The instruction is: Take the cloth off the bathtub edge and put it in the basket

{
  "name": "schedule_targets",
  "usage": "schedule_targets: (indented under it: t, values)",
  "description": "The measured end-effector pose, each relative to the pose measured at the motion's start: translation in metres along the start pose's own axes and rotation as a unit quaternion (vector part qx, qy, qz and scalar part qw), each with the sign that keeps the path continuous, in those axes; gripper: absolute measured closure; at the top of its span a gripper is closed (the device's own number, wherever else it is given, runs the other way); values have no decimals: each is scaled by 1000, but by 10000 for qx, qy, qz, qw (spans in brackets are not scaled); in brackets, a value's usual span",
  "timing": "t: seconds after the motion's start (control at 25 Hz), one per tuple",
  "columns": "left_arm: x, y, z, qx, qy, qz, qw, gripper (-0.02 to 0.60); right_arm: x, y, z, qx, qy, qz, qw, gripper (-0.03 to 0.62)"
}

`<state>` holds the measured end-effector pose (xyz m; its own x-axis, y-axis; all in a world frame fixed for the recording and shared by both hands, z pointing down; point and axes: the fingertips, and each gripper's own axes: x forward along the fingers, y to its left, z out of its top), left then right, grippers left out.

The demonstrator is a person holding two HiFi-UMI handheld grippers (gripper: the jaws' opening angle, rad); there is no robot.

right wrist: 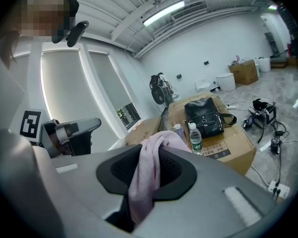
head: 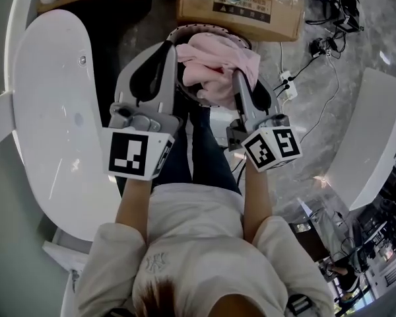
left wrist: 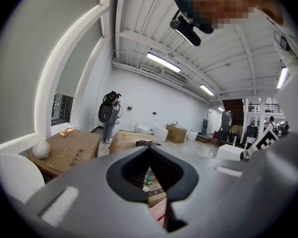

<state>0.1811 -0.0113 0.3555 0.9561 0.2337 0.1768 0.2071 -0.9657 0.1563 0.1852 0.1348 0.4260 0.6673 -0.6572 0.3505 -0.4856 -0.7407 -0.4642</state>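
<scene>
Right claw (head: 239, 76): soft pink fabric cloth (head: 219, 68) being pinched | left claw (head: 170, 46): closed, empty | release being advised only inside round dark basket (head: 214, 27) below claw.

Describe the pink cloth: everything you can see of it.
The pink cloth is soft, knit-looking fabric, bunched in loose folds. One fold is pinched between the jaws of the right gripper and hangs down through them. In the head view its bulk lies over the mouth of the round basket, covering most of it; whether it rests inside can't be told. The tip of the left gripper is beside the cloth's edge; contact unclear.
</scene>
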Motion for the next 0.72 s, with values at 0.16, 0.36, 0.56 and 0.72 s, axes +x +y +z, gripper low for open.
schedule_targets:
  t: [0.16,0.36,0.56,0.72]
  values:
    - [7,2,-14,-87,2,65,9999,572,8,-13,-16,36,107,-39,9999,533]
    - [15,6,-41,-175,115,221,9995,572,22,-29,-36,66,279,-63,9996,533]
    - [29,-1,-64,-327,272,207,9989,572,33,-45,-53,38,443,-50,9990,533]
    - [38,4,-80,-208,246,245,9992,572,42,-56,-68,35,510,-23,9987,533]
